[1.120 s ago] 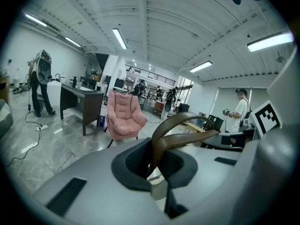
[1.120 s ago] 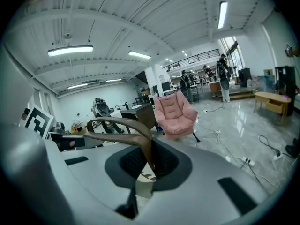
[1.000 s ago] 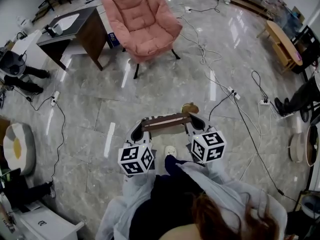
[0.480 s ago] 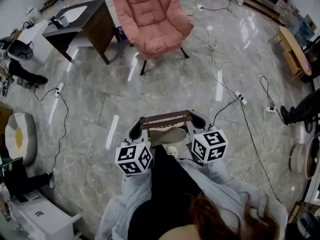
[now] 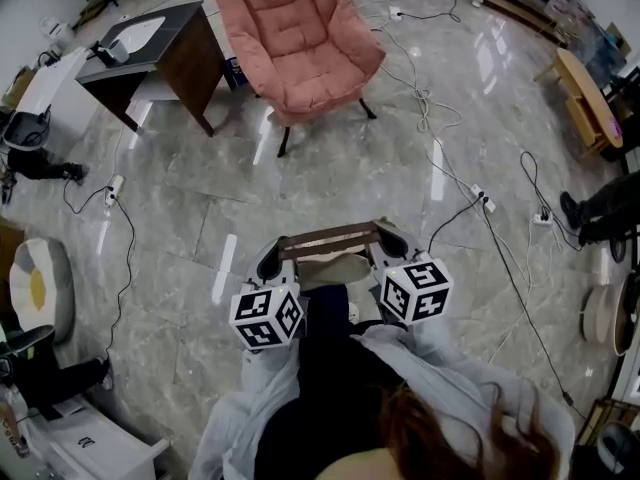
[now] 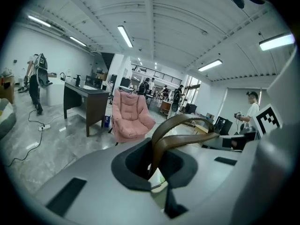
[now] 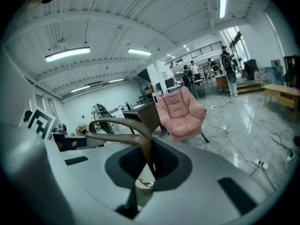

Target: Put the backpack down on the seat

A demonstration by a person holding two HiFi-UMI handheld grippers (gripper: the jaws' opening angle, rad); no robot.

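The backpack (image 5: 335,268), beige with a brown strap (image 5: 330,240), hangs in front of the person's legs, and little of its body shows. My left gripper (image 5: 272,260) is shut on the strap's left end. My right gripper (image 5: 392,243) is shut on its right end. In the left gripper view the strap (image 6: 183,125) loops up out of the left gripper (image 6: 157,165). In the right gripper view the strap (image 7: 122,125) rises from the right gripper (image 7: 147,165). The pink padded chair (image 5: 300,38) stands empty across the floor, also ahead as the chair (image 6: 131,118) and the chair (image 7: 180,111).
A dark desk (image 5: 150,53) stands left of the chair. Cables (image 5: 440,158) and a power strip (image 5: 480,198) lie on the marble floor to the right. A wooden bench (image 5: 585,98) is at far right, a round cushion (image 5: 35,288) at far left. People stand in the background.
The person has stepped toward the chair; the white shoe seen earlier is now hidden behind the bag. Both grippers keep hold of the strap.
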